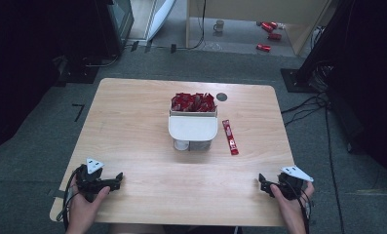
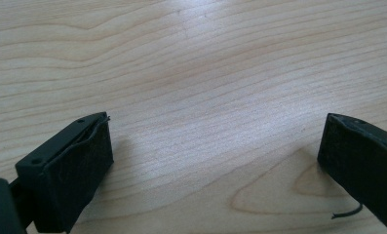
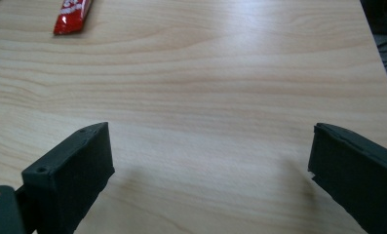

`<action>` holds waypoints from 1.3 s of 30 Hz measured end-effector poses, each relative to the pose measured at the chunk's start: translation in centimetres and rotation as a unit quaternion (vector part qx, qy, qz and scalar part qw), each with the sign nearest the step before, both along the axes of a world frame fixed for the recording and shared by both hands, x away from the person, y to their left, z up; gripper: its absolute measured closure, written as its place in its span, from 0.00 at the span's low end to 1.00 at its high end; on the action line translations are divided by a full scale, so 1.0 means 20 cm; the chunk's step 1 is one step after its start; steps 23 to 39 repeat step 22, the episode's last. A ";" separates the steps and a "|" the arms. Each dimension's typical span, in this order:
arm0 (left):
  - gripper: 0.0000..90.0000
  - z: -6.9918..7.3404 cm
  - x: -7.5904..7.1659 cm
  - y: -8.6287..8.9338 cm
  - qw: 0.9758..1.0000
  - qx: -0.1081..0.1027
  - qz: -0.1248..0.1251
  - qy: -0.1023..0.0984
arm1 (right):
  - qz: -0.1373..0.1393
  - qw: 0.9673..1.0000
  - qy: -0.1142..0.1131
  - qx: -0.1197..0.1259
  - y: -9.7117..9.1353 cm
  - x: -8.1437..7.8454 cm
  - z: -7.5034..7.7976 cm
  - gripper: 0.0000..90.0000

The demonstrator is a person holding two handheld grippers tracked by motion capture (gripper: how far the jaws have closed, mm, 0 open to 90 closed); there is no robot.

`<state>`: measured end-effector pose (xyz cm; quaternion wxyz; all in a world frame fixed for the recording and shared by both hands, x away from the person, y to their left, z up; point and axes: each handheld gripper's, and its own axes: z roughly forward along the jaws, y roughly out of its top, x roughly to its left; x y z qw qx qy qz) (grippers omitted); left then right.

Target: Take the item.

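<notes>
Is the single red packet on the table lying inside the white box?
No, the red packet lies flat on the table, to the right of the white box and apart from it.

One white box [image 1: 193, 127] of red sachets; one loose red sachet [image 1: 230, 137] on the worktop [image 1: 132, 126]; two grippers.

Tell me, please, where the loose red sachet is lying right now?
In the high view, the red sachet lies flat on the table, just right of the white box.
</notes>
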<state>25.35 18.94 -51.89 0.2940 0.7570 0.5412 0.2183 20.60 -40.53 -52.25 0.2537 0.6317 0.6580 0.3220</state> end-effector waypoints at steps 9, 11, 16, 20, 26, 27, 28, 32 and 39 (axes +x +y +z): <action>0.00 0.00 0.00 0.00 1.000 0.000 0.000 0.000 | 0.017 0.999 0.023 -0.020 -0.03 -0.03 -0.02 0.00; 0.00 0.00 0.00 0.00 1.000 0.000 0.000 0.000 | 0.023 0.999 0.024 -0.024 -0.03 -0.03 -0.02 0.00; 0.00 0.00 0.00 0.00 1.000 0.000 0.000 0.000 | 0.025 0.999 0.025 -0.025 -0.03 -0.03 -0.02 0.00; 0.00 0.00 0.00 0.00 1.000 0.000 0.000 0.000 | 0.025 0.999 0.025 -0.025 -0.03 -0.03 -0.02 0.00; 0.00 0.00 0.00 0.00 1.000 0.000 0.000 0.000 | 0.026 0.999 0.025 -0.025 -0.03 -0.03 -0.02 0.00; 0.00 0.00 0.00 0.00 1.000 0.000 0.000 0.000 | 0.026 0.999 0.025 -0.025 -0.03 -0.03 -0.02 0.00; 0.00 0.00 0.00 0.00 1.000 0.000 0.000 0.000 | 0.026 0.999 0.025 -0.025 -0.03 -0.03 -0.02 0.00; 0.00 0.00 0.00 0.00 1.000 0.000 0.000 0.000 | 0.026 0.999 0.025 -0.025 -0.03 -0.03 -0.02 0.00; 0.00 0.00 0.00 0.00 1.000 0.000 0.000 0.000 | 0.026 0.999 0.025 -0.025 -0.03 -0.03 -0.02 0.00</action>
